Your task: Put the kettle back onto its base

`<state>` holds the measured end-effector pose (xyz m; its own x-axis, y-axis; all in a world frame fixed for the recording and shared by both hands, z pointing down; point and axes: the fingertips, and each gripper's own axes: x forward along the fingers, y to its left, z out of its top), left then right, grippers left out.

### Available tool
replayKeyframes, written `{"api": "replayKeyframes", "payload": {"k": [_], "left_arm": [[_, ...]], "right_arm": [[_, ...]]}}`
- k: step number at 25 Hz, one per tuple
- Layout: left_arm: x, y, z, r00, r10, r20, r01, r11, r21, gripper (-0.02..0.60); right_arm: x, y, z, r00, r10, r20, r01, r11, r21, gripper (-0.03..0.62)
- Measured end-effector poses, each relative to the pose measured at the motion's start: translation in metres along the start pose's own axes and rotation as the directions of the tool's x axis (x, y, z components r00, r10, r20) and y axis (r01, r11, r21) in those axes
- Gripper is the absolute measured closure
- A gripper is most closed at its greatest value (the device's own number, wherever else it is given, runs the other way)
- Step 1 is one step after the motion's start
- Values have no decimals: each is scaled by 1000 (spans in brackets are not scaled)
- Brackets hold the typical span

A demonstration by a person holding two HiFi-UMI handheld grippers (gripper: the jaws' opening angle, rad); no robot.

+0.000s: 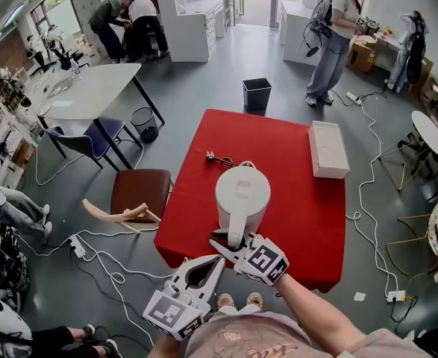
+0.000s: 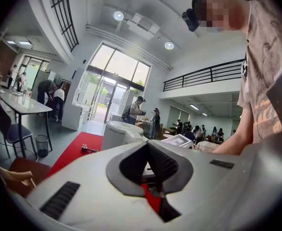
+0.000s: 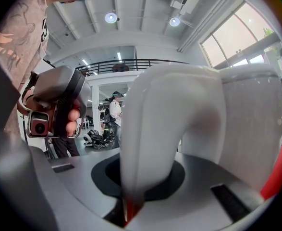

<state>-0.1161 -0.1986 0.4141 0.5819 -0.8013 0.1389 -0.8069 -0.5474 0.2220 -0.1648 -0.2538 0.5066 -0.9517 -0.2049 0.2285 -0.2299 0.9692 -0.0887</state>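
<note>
White kettle (image 1: 242,192) mid red counter (image 1: 297,222), handle pinched in right gripper (image 1: 232,239); left gripper (image 1: 219,259) pressed together, empty, just beside. Probably the seating step, with base hidden and only its cord (image 1: 222,159) showing. Next: check for flush seating, then ease off the handle.

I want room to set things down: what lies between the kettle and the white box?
Nothing; the head view shows only bare red tablecloth between the kettle and the white box.

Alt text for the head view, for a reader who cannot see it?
The right gripper clamps the handle of a white kettle on a red table; the left gripper hangs nearby, holding nothing.
</note>
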Motion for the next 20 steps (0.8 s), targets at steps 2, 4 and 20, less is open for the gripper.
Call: {"api": "replayKeyframes", "payload": {"k": [2,4,20], "left_arm": [[-1,-1,0,1000,1,10,-2,1000,5,583],[-3,-1,-1,1000,4,10,-4,1000,5,583],[-12,2,0,1000,21,16,-20,1000,-11,583]], "right_arm": [[-1,1,-1,1000,-6,-1,6,1000,-3,540],[0,2,-2,1000,-7,-7,7,1000,-7,540],[4,-1,-8,999,-47,-1,47,999,7,523]]}}
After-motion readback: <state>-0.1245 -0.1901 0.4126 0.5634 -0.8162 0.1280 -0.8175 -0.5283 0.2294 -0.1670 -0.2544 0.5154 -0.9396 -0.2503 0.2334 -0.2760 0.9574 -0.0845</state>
